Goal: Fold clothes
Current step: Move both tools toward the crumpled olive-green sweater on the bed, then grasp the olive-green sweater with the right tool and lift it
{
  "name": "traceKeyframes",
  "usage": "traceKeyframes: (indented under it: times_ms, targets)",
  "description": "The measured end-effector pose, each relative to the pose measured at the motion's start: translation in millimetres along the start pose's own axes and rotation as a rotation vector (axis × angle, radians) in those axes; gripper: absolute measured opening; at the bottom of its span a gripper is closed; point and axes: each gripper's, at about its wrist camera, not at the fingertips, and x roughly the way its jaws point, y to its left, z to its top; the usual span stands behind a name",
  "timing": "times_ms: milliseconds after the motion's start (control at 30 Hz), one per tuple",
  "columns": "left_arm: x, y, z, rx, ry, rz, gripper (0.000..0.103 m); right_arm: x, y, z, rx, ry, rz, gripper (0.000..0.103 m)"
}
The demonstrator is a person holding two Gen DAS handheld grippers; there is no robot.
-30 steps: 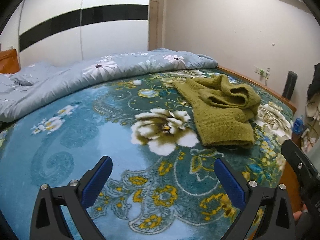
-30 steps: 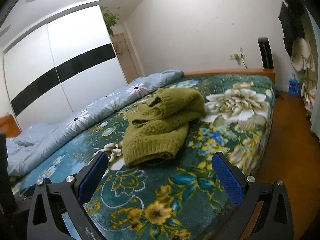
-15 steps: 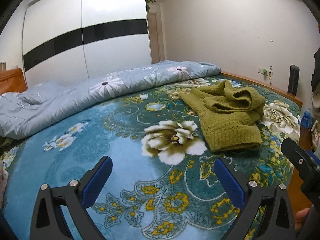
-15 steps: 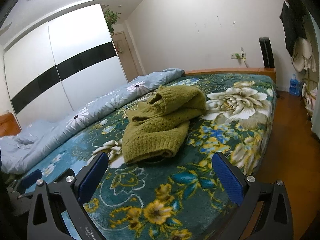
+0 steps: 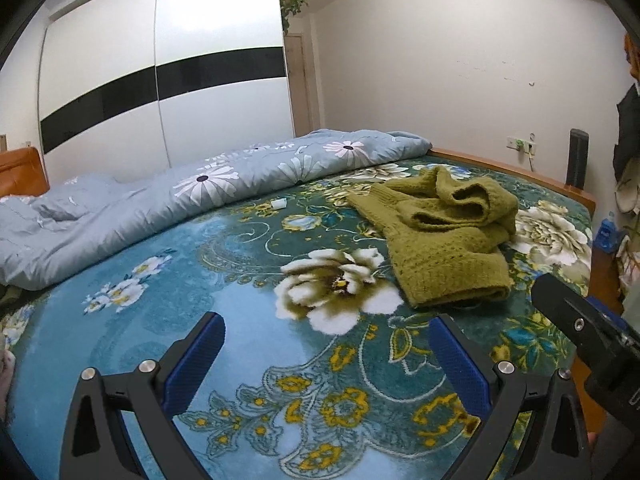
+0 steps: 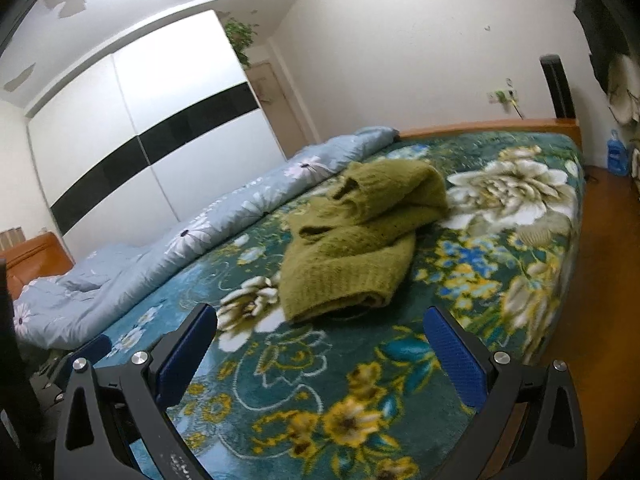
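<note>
An olive-green knitted sweater (image 5: 444,236) lies loosely folded, with a rumpled part on top, on the floral blue-green bedspread (image 5: 248,280). It also shows in the right wrist view (image 6: 360,240). My left gripper (image 5: 326,354) is open and empty, above the bedspread, short of the sweater and to its left. My right gripper (image 6: 320,344) is open and empty, just in front of the sweater's near edge. Part of the right gripper's body (image 5: 588,344) shows at the right of the left wrist view.
A light blue duvet with daisies (image 5: 180,196) is bunched along the far side of the bed. A white wardrobe with a black stripe (image 5: 160,92) stands behind. The wooden bed frame (image 6: 492,126) and the orange floor (image 6: 600,280) lie to the right, with a blue bottle (image 6: 618,154).
Both grippers have tilted upward, so more wall and wardrobe show. The right wrist view has rolled and is slightly blurred. The sweater has not moved. Both grippers stay open.
</note>
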Motion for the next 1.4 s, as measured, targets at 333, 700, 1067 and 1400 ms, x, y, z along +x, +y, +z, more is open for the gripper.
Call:
traceKeyframes:
  times_ms: [333,700,1067,1400]
  targets:
    - [-6,4,4,0.015,-0.039,0.023,0.103,-5,-11,2,0.107,-0.043,0.078,0.103]
    - [-4,24,2,-0.03,-0.034,-0.105,0.103,-3,-11,2,0.077,-0.028,0.027,0.103]
    - [16,73,-10,-0.096,-0.024,0.023,0.103,40,-15,39,-0.091,0.031,-0.138,0.103]
    - [46,99,-17,-0.073,0.03,0.043,0.103,134,-12,86,-0.311,0.098,-0.304,0.102]
